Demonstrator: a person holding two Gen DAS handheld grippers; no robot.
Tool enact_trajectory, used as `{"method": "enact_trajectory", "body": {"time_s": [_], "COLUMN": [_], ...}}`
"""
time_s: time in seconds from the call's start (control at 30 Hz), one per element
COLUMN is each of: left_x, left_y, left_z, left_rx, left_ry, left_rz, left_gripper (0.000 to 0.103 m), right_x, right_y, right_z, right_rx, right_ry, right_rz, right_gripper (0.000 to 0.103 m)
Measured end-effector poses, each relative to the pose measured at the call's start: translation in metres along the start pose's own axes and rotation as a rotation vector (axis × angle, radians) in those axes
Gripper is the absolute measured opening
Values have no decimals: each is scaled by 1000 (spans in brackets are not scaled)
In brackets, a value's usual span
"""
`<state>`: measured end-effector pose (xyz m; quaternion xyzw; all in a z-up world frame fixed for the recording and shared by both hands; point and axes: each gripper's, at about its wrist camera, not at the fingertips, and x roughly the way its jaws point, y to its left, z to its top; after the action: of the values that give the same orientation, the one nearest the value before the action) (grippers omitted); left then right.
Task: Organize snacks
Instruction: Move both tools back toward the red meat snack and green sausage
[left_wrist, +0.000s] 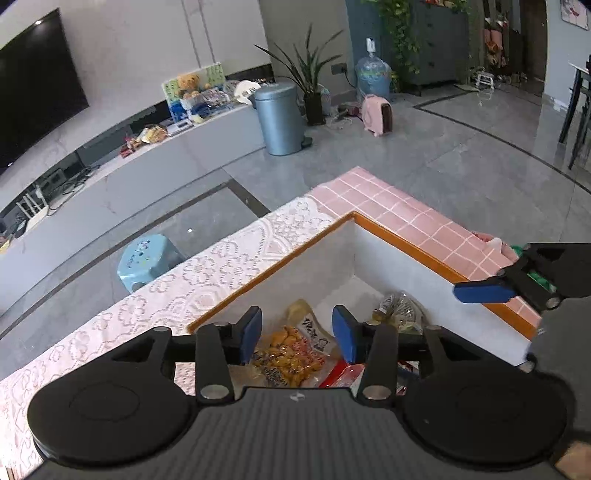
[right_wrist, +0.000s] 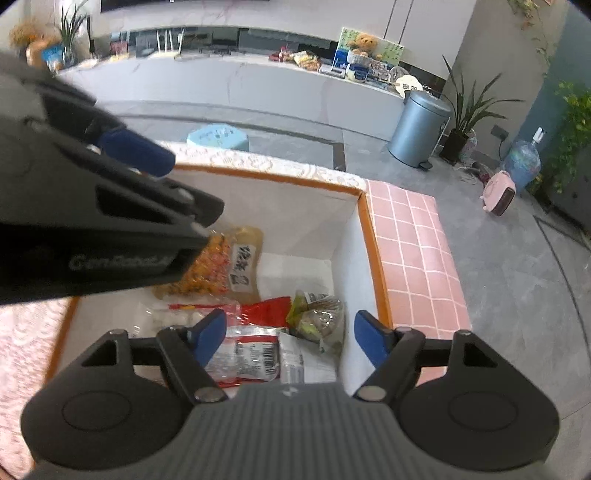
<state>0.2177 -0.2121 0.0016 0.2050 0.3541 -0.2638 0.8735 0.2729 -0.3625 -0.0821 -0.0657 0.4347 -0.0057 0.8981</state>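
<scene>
A white box with an orange rim (left_wrist: 399, 236) (right_wrist: 371, 236) stands on the pink table and holds several snack packets. An orange-filled clear packet (left_wrist: 284, 354) (right_wrist: 218, 266) lies in it, with a greenish clear packet (left_wrist: 400, 308) (right_wrist: 317, 317) and a red-and-white packet (right_wrist: 251, 350) beside it. My left gripper (left_wrist: 297, 334) is open and empty above the orange packet. My right gripper (right_wrist: 290, 338) is open and empty above the red-and-white packet. Each gripper shows in the other's view, the right one (left_wrist: 484, 290) and the left one (right_wrist: 136, 151).
The table has a pink tiled cloth (left_wrist: 406, 214) (right_wrist: 413, 236) and a lace cloth (left_wrist: 207, 280). On the floor beyond stand a blue stool (left_wrist: 147, 258), a grey bin (left_wrist: 277, 118) (right_wrist: 419, 127) and a pink heater (left_wrist: 376, 114).
</scene>
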Motion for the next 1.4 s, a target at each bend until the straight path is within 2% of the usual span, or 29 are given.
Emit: {"method": "enact_trajectory", "body": {"time_s": [0.27, 0.47, 0.57, 0.7, 0.9, 1.0, 1.27, 1.4], "left_x": [-33, -68, -87, -106, -121, -121, -118, -117], "left_y": [21, 38, 44, 51, 71, 83, 113, 124], "left_z": [-15, -37, -50, -69, -106, -128, -179, -195], "left_rx": [-78, -127, -141, -149, -257, -308, -408, -428], "left_ry": [-59, -128, -164, -188, -185, -170, -138, -133], "left_rz": [10, 25, 64, 162, 214, 240, 244, 237], "left_gripper": [53, 53, 53, 53, 53, 54, 54, 54], "right_x": [-47, -76, -89, -103, -119, -122, -109, -101], "right_y": [3, 21, 31, 53, 80, 96, 143, 162], "right_z": [-8, -21, -28, -39, -60, -70, -86, -87], "right_rx": [156, 249, 277, 296, 372, 369, 307, 261], "right_ry": [-103, -166, -200, -239, -265, -273, -298, -329], "right_rz": [10, 54, 67, 61, 86, 80, 28, 50], "right_gripper": [76, 76, 80, 80, 81, 82, 82, 82]}}
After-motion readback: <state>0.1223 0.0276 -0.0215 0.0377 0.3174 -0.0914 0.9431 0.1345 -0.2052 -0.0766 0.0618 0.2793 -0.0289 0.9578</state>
